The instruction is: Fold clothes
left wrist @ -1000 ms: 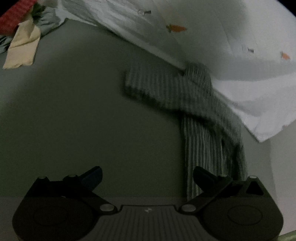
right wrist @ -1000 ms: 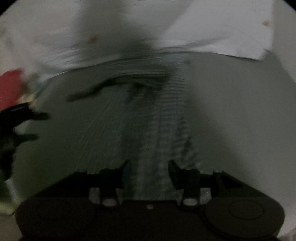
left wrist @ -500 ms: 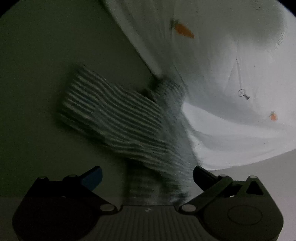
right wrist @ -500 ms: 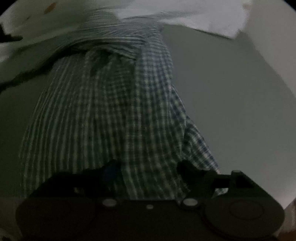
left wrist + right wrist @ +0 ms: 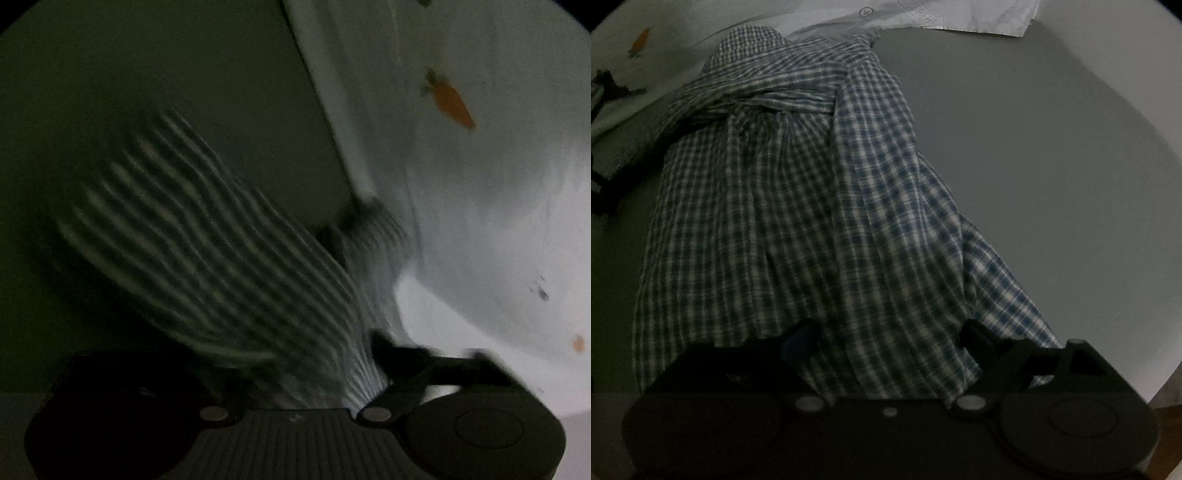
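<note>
Left gripper point(image 5: 314, 369): its jaws have just been closing, and a gathered bunch of the checked shirt point(image 5: 207, 266) sits between them. The right-hand finger lies against the cloth; the left-hand finger is lost in shadow, so whether the pads actually pinch cannot be told. From this gripper the shirt fans up and to the left over the grey surface point(image 5: 166, 74), its far part blurred. Its other edge runs under or against the white carrot-print cloth point(image 5: 480, 184) at the right of that view; which of the two cannot be told.

Right gripper point(image 5: 886, 343): its jaws have just been opening and now stand wide apart over the shirt point(image 5: 798, 206), with cloth between and beneath them and no pad pressing on it. Seen from here the shirt's long axis runs straight away from the gripper, from the near hem to a bunched, twisted band at the far end, where it meets the white cloth point(image 5: 960, 14). The bare grey surface point(image 5: 1034, 147) lies to the right.

Judgement: both grippers are at the shirt, the left at the side nearer the white cloth, the right at the near end. The coming move likely depends on that long axis, by drawing the shirt clear and flat along it.
</note>
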`<move>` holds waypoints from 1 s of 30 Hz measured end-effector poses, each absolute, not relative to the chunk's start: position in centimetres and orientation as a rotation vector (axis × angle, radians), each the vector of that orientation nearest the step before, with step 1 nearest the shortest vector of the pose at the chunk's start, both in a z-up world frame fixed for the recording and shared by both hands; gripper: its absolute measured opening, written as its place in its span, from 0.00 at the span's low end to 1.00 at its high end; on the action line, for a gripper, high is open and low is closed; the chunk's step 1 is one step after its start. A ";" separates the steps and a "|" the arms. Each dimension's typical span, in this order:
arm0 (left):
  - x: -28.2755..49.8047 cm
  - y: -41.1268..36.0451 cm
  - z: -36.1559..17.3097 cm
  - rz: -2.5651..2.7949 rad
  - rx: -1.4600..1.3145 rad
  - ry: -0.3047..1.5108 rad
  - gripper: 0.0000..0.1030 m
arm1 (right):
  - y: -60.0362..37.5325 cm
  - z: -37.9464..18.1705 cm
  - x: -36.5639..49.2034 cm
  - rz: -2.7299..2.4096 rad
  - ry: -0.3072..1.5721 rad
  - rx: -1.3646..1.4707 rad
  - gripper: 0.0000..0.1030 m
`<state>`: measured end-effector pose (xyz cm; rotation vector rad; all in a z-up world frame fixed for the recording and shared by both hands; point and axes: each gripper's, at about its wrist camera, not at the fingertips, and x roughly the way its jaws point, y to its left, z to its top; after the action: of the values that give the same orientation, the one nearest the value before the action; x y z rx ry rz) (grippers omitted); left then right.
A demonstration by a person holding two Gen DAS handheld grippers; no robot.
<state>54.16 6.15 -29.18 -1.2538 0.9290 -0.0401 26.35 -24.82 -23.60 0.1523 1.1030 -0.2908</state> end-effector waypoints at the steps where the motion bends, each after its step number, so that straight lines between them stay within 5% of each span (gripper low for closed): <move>1: 54.6 6.4 -29.2 0.010 -1.226 0.949 0.13 | -24.9 -23.6 26.5 -0.288 1.105 0.151 0.89; 2: 54.9 6.6 -29.2 0.054 -1.208 0.963 0.02 | -24.9 -23.7 26.6 -0.285 1.107 0.150 0.90; 6: 54.7 7.6 -26.3 0.077 -1.141 0.861 0.03 | -24.6 -23.7 27.0 -0.272 1.115 0.124 0.89; 12: 51.0 6.1 -14.8 -0.076 -0.678 0.570 0.03 | -24.0 -23.4 26.6 -0.224 1.113 0.016 0.87; 18: 50.6 6.2 -20.0 0.046 -0.496 0.688 0.03 | -25.8 -23.7 26.7 -0.215 1.126 0.130 0.94; 21: 51.1 6.8 -22.8 0.099 -0.500 0.768 0.03 | -26.0 -23.2 26.9 -0.213 1.145 0.122 0.87; 30: 51.0 2.9 -15.9 -0.026 -0.261 0.539 0.03 | -28.5 -23.6 24.9 -0.287 1.146 0.200 0.92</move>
<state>50.99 2.90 -15.91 -0.2608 0.5390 -0.0264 24.93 -28.49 -23.58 0.1999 1.1456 -0.2871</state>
